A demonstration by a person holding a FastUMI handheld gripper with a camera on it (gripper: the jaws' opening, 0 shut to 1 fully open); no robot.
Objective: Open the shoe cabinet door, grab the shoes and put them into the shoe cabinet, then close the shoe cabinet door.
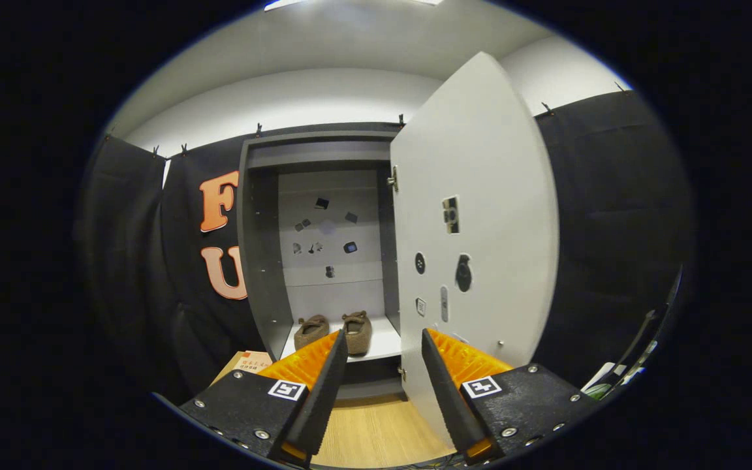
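- Shoes [333, 330], a brown pair, sit side by side on the white bottom shelf [382, 346] inside the shoe cabinet [265, 261], beyond the fingertips.
- Cabinet door [480, 215] stands swung open on the right, its lower edge just ahead of the right finger.
- Gripper [381, 346] is spread, holding nothing.
- Wooden floor [376, 431] lies near, below the fingers.

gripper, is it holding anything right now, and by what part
Nothing is held. The gripper is open with an empty gap between its fingers; the shoes sit inside the cabinet beyond them, beside the open door.
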